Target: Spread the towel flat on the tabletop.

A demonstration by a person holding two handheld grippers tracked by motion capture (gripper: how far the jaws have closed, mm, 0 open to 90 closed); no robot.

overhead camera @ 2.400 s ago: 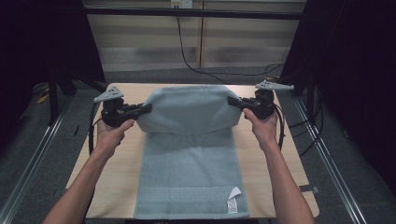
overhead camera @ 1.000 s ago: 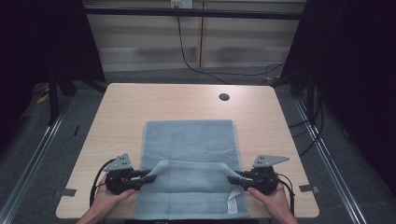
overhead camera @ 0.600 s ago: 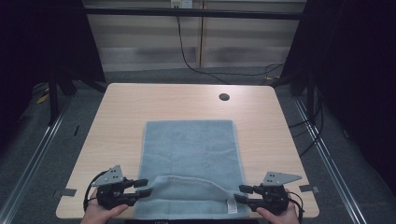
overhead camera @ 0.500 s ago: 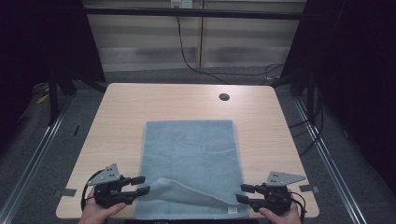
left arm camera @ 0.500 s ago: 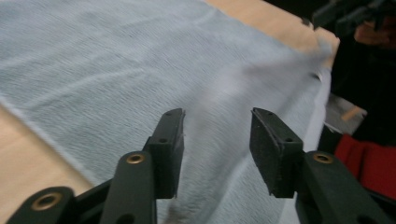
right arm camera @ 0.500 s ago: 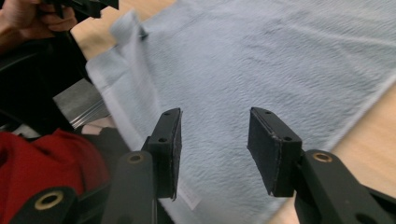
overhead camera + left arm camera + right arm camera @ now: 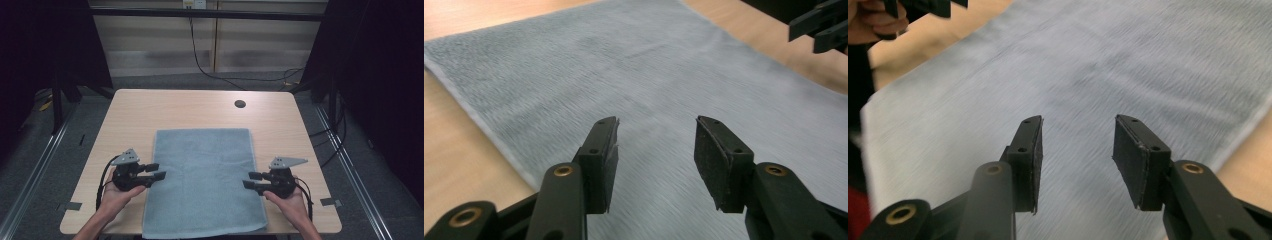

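Folded grey-blue terry towel [image 7: 202,182] lies flat on the light wooden table [image 7: 165,107]. My left gripper [image 7: 155,171] and right gripper [image 7: 251,180] flank its side edges, jaws just opened, nothing between them, ready for the next fold.

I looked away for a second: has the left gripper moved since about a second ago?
Yes. The left gripper has moved up along the towel's left edge, away from the table's near edge, toward the round hole; its jaws have just opened, empty.
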